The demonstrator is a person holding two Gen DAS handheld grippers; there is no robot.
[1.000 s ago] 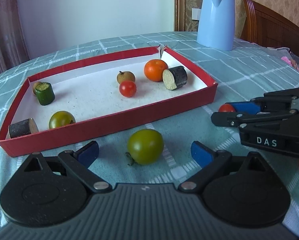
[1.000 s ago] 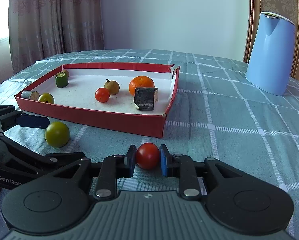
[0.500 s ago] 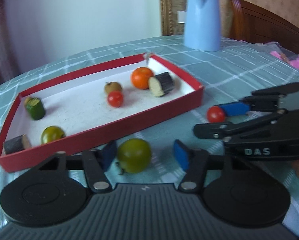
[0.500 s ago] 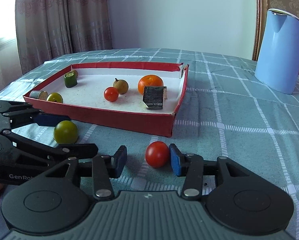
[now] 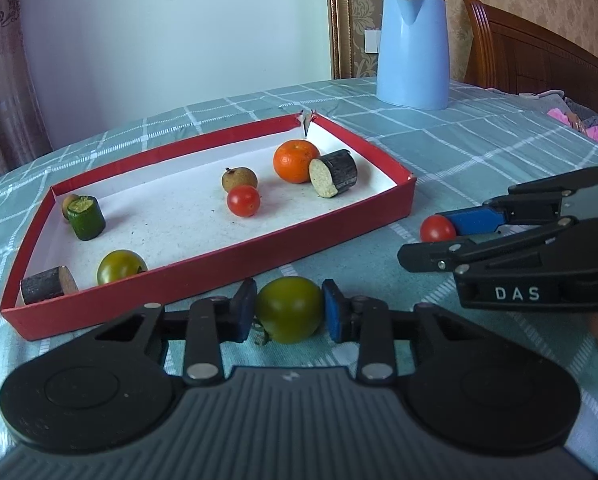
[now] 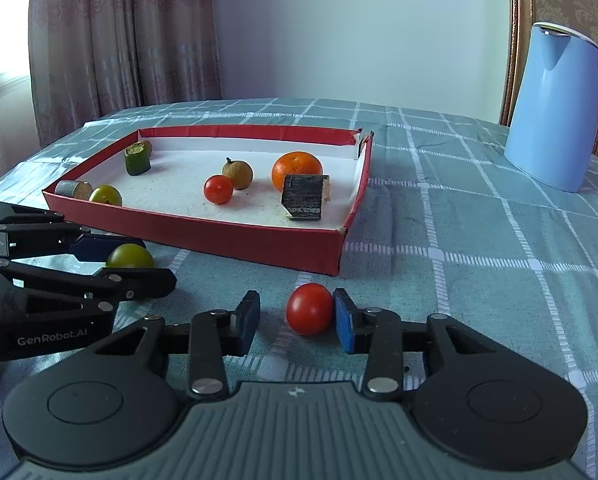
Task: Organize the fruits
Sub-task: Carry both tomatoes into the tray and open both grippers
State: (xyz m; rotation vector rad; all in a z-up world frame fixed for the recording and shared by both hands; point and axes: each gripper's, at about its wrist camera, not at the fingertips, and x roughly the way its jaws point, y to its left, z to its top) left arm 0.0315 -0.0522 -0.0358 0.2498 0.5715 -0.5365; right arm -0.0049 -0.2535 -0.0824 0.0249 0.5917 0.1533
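My left gripper (image 5: 287,311) is shut on a green tomato (image 5: 289,309) that rests on the tablecloth just in front of the red tray (image 5: 219,268). My right gripper (image 6: 297,320) is open around a red cherry tomato (image 6: 309,309) on the cloth; the tomato touches the right pad, with a gap on the left. The tray holds an orange (image 5: 295,160), a red tomato (image 5: 243,200), a longan (image 5: 239,179), a green tomato (image 5: 121,266), and cut vegetable pieces. The green tomato (image 6: 130,256) and left gripper (image 6: 111,256) also show in the right wrist view.
A blue kettle (image 5: 413,48) stands at the back right of the table. A wooden chair back (image 5: 535,48) is behind the table on the right. Curtains (image 6: 119,40) hang at the far left. The right gripper (image 5: 455,236) lies right of the left one.
My left gripper closed on the green tomato. My right gripper, shut on the red tomato a second ago, opened and the tomato sits on the cloth.
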